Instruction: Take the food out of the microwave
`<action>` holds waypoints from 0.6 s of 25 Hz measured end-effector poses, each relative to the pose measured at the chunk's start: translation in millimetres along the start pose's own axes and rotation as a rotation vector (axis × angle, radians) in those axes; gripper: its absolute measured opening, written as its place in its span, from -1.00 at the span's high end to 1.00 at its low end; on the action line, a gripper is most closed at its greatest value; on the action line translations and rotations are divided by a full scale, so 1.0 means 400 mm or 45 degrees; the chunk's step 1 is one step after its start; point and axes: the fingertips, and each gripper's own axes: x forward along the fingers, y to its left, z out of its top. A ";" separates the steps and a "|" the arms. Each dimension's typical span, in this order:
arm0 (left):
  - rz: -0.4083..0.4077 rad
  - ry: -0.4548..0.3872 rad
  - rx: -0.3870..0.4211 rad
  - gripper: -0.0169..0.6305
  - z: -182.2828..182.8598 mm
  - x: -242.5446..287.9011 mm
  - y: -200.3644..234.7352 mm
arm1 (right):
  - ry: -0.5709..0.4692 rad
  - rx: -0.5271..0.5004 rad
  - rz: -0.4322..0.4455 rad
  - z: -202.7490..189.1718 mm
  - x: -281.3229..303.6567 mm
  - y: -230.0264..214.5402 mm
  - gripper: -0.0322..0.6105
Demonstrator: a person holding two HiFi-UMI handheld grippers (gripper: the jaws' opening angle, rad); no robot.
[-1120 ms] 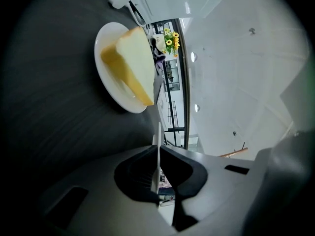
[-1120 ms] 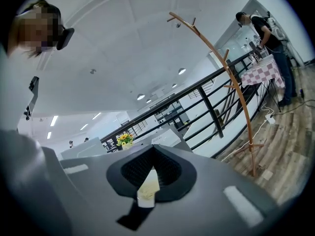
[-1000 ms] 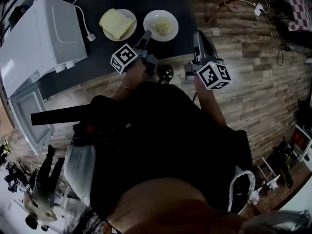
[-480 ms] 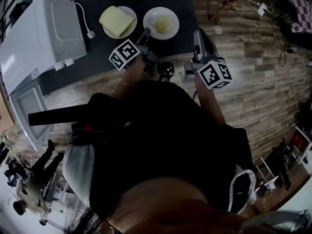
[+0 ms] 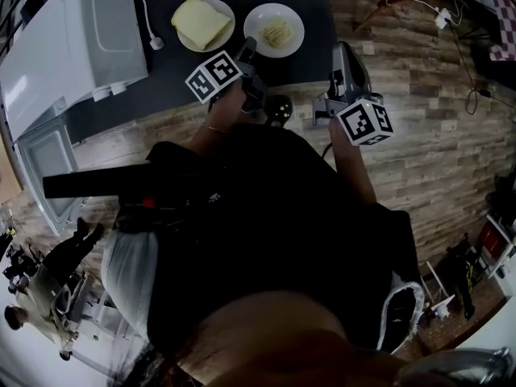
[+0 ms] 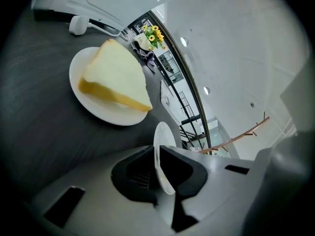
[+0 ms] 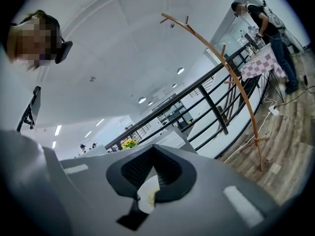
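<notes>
The left gripper [image 5: 247, 51] is closed on the near rim of a white plate [image 5: 297, 32] that carries some pale food [image 5: 274, 31]. In the left gripper view the thin rim stands edge-on between the two dark pads, which press on it from both sides. This plate seems to rest on the dark table [image 5: 161, 87], outside the microwave [image 5: 81, 47]. The microwave stands well off to this gripper's left, with its door [image 5: 44, 164] apparently hanging open. Just ahead and to the left of the same gripper lies a second plate [image 6: 98, 113] with a yellow wedge [image 6: 115, 77], near the held plate but not touching it. The right gripper [image 7: 154, 156] has its jaws together and holds nothing. It is to the right of the left one, beside the table edge and over the wooden floor [image 5: 419, 119], pointing away into the room. I judge the task nearly done, because both plates are out. What remains is to let go of the rim, and perhaps to shut the door. The inside of the microwave I cannot see.
</notes>
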 end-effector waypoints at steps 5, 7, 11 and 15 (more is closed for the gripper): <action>0.040 0.004 0.018 0.76 0.003 -0.005 0.010 | -0.009 0.008 0.011 0.001 0.003 0.010 0.90; 0.058 0.006 0.025 0.60 0.005 -0.004 0.013 | -0.014 0.004 0.016 0.002 0.003 0.015 0.89; 0.074 0.027 0.035 0.55 0.006 -0.006 0.019 | -0.023 0.002 0.012 0.002 -0.002 0.020 0.89; 0.084 0.059 0.084 0.47 0.001 -0.003 0.011 | -0.036 0.003 0.005 0.010 -0.009 0.018 0.89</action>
